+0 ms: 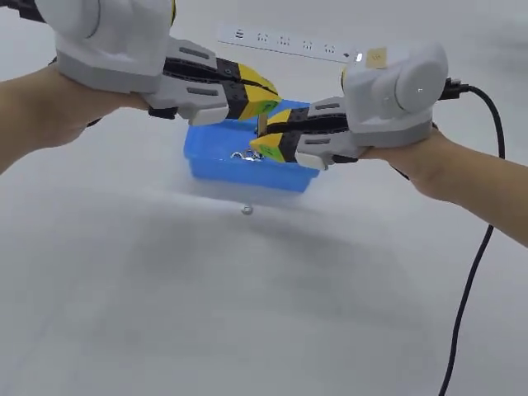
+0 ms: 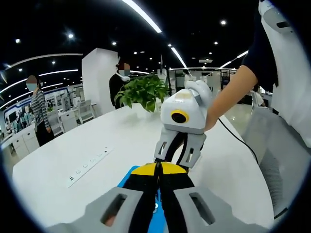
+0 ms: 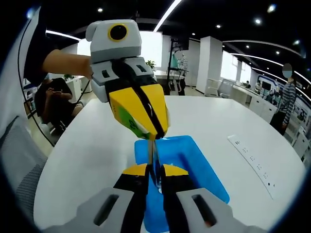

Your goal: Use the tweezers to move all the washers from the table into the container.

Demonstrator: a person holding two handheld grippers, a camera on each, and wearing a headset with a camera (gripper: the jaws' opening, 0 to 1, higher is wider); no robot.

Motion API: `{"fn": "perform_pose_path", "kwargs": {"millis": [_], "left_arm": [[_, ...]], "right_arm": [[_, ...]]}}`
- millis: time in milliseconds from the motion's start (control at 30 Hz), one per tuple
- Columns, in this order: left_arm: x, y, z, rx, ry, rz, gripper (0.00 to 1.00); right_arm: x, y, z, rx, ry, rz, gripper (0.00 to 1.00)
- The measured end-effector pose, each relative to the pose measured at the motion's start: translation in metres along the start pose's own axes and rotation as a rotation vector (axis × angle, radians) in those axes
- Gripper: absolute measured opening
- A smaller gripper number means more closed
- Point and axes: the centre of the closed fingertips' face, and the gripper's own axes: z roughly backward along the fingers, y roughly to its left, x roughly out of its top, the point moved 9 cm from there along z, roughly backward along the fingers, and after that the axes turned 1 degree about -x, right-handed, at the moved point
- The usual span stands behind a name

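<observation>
One washer (image 1: 246, 209) lies on the table (image 1: 247, 313) just before the blue container (image 1: 216, 169), other washers (image 1: 247, 156) inside it, while above it the right gripper (image 1: 262, 142) clamps the tweezers (image 1: 261, 124) and the left gripper (image 1: 266, 95), jaws pressed together, meets their top; power strip (image 1: 285, 41) tag (image 1: 376, 57) too blurred to read.

no legible text or numbers, yellow tag (image 1: 376, 57) by power strip (image 1: 285, 41) too blurred to read

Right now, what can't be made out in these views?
Tweezers tips: right gripper view, hidden between the right gripper's jaws.
Washers in the container: head view, blurred, partly behind that gripper; count unclear.
Loose washer on the table: head view, too small for detail.
</observation>
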Motion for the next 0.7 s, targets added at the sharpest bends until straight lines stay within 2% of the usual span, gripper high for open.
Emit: {"fn": "perform_pose_path", "kwargs": {"millis": [167,233,300,600,700], "left_arm": [[0.004,-0.001,0.0,0.012,0.008,-0.021,0.04],[0.003,-0.001,0.0,0.027,0.045,-0.046,0.04],[0.004,-0.001,0.002,0.031,0.057,-0.052,0.04],[0.014,-0.001,0.017,0.088,0.048,-0.049,0.04],[0.018,-0.002,0.021,0.101,0.025,-0.035,0.04]], "right_arm": [[0.003,-0.001,0.002,-0.032,0.004,-0.014,0.13],[0.005,-0.002,0.004,-0.041,0.008,-0.02,0.14],[0.006,-0.002,0.005,-0.054,0.026,-0.024,0.19],[0.01,0.006,0.014,-0.079,0.051,-0.028,0.3],[0.012,0.01,0.019,-0.099,0.055,-0.016,0.32]]}}
